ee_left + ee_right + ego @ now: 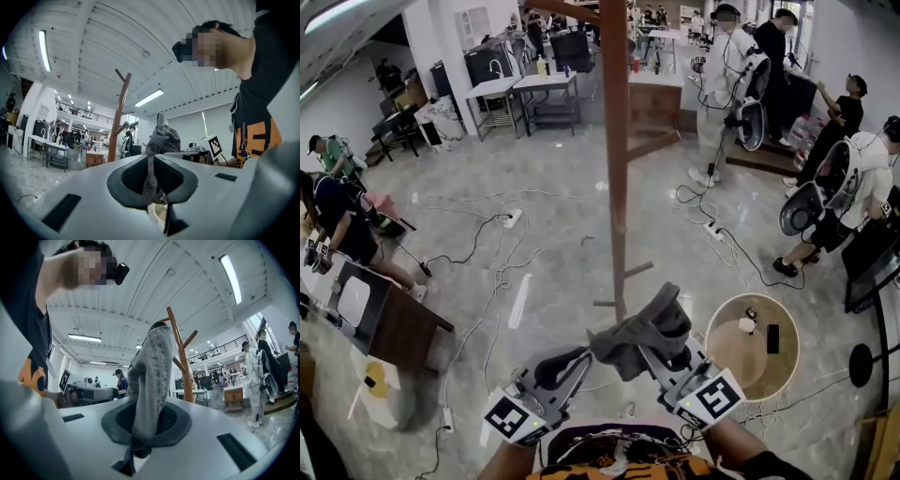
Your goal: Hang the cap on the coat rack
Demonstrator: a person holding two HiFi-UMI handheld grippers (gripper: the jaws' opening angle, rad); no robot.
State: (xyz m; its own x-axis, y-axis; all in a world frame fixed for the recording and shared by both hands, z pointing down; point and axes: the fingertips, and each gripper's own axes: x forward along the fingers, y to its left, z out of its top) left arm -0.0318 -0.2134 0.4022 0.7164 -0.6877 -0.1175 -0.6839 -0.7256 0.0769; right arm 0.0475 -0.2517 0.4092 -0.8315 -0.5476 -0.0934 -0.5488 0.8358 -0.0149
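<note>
The cap (642,330) is not yet on the coat rack (616,141). It sits low in the centre of the head view, a crumpled grey bundle carried between the two grippers, just below the foot of the brown wooden pole. The left gripper (579,359) has its jaws closed on a thin strip of the cap's fabric, seen in the left gripper view as a narrow grey band pinched at the middle of the jaws, with the rest of the cap bulging above it. The right gripper (664,354) is likewise nearly closed, clamped on a thicker stitched fold of the cap that stands upright right of centre in the right gripper view. Both gripper views show the rack's forked upper pegs (180,341) beyond the cap and apart from it, so nothing is hooked so far. Picking up and carrying look done. What seems left is to bring the cap to the rack, lift it to a peg, settle it over the tip and let go with both grippers. A round worktop (727,349) stands at the lower right of the head view, beside the rack.
</note>
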